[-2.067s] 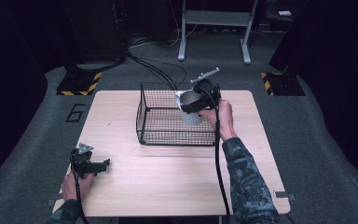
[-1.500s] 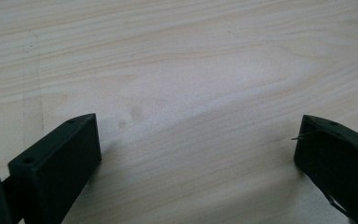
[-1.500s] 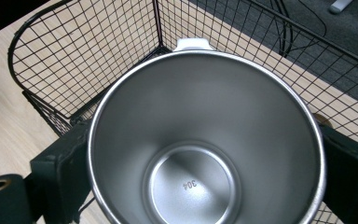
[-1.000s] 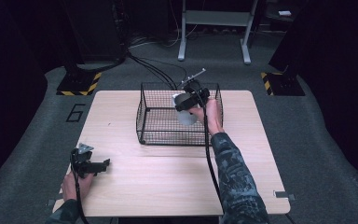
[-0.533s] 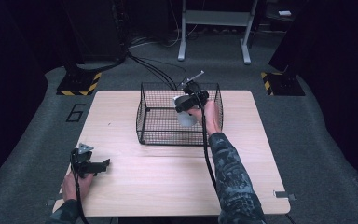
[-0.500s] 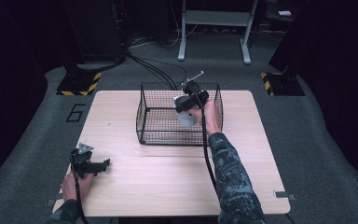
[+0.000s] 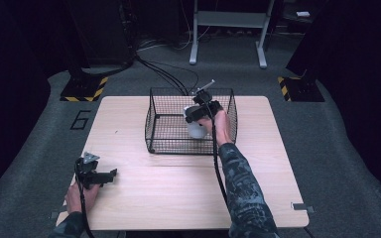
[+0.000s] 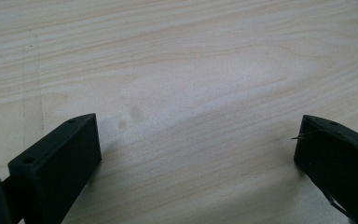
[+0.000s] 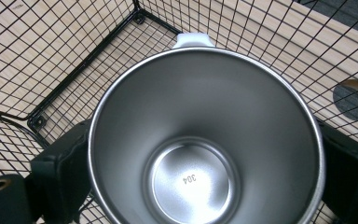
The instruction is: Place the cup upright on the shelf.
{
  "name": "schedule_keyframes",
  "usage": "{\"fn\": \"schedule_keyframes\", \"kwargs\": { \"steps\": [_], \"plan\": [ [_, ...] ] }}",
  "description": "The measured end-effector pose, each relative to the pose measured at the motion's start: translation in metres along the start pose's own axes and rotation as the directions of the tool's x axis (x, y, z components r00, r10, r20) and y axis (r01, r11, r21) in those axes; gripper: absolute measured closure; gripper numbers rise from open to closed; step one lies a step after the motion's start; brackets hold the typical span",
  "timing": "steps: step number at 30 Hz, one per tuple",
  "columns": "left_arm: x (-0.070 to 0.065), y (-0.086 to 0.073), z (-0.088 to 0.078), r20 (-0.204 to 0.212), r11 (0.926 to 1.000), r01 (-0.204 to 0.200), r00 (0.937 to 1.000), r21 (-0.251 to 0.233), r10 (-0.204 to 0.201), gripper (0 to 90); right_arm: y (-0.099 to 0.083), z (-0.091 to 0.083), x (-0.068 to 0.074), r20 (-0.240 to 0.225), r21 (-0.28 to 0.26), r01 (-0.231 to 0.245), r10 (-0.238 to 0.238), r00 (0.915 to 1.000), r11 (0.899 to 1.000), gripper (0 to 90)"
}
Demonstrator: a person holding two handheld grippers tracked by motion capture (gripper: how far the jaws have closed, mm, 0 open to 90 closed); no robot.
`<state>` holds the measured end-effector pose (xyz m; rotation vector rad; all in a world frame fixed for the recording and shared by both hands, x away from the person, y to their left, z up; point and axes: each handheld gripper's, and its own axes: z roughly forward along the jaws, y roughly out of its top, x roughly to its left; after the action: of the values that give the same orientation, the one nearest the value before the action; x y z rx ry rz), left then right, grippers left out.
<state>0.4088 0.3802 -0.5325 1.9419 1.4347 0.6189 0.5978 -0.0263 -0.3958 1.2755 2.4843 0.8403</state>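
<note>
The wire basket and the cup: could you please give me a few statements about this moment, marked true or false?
1. The right gripper holds a steel cup between its jaws. True.
2. The cup is full of liquid. False: it is empty, its bottom bare.
3. The left gripper grips a spoon. False: its jaws stand open over bare table.
4. The cup is inside the black wire basket. True.

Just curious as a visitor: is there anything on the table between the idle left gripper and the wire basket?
Nothing: in the high view, only bare wooden table separates the left gripper from the wire basket.
</note>
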Motion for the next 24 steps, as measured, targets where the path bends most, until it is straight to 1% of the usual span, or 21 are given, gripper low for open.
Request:
{"fn": "schedule_keyframes", "kwargs": {
  "steps": [6, 11, 12, 16, 17, 19, 21, 22, 24],
  "plan": [
    [0.0, 0.0, 0.0, 0.0, 1.0, 0.0, 1.0, 0.0, 0.0, 0.4, -0.002, 0.005, 0.0, 0.0, 0.017, -0.011, 0.011, 0.9999, 1.0, 6.0],
    [0.0, 0.0, 0.0, 0.0, 1.0, 0.0, 1.0, 0.0, 0.0, 0.4, -0.002, 0.011, 0.001, 0.002, 0.03, -0.007, 0.007, 1.0, 1.0, 6.0],
    [0.001, 0.0, 0.0, -0.002, 0.9999, -0.01, 0.9999, 0.002, 0.01, 0.4, -0.004, 0.014, 0.003, 0.002, 0.041, -0.013, 0.013, 0.9999, 0.999, 6.0],
    [0.001, 0.0, 0.0, 0.0, 0.9999, -0.012, 0.9999, 0.002, 0.012, 0.4, -0.006, 0.018, 0.004, 0.01, 0.048, -0.005, 0.005, 0.9999, 0.999, 6.0],
    [0.001, 0.0, 0.0, -0.001, 0.9999, -0.012, 0.9999, 0.002, 0.012, 0.4, -0.007, 0.021, 0.004, 0.013, 0.056, -0.015, 0.014, 0.9998, 0.998, 6.0],
    [0.001, 0.0, 0.0, -0.001, 0.9999, -0.012, 0.9999, 0.002, 0.012, 0.4, -0.007, 0.022, 0.003, 0.017, 0.066, -0.004, 0.003, 0.9999, 0.998, 6.0],
    [0.001, 0.0, 0.0, -0.001, 0.9999, -0.011, 0.9999, 0.002, 0.011, 0.4, -0.008, 0.022, 0.003, 0.016, 0.056, -0.01, 0.009, 0.9998, 0.998, 6.0],
    [0.001, 0.0, 0.0, -0.001, 0.9999, -0.012, 0.9999, 0.002, 0.012, 0.4, -0.009, 0.022, 0.003, 0.021, 0.057, 0.001, -0.002, 0.9998, 0.998, 5.9],
    [0.001, 0.0, 0.0, -0.001, 0.9999, -0.012, 0.9999, 0.002, 0.012, 0.4, -0.009, 0.022, 0.003, 0.02, 0.061, 0.008, -0.009, 0.9998, 0.998, 5.9]
  ]
}}
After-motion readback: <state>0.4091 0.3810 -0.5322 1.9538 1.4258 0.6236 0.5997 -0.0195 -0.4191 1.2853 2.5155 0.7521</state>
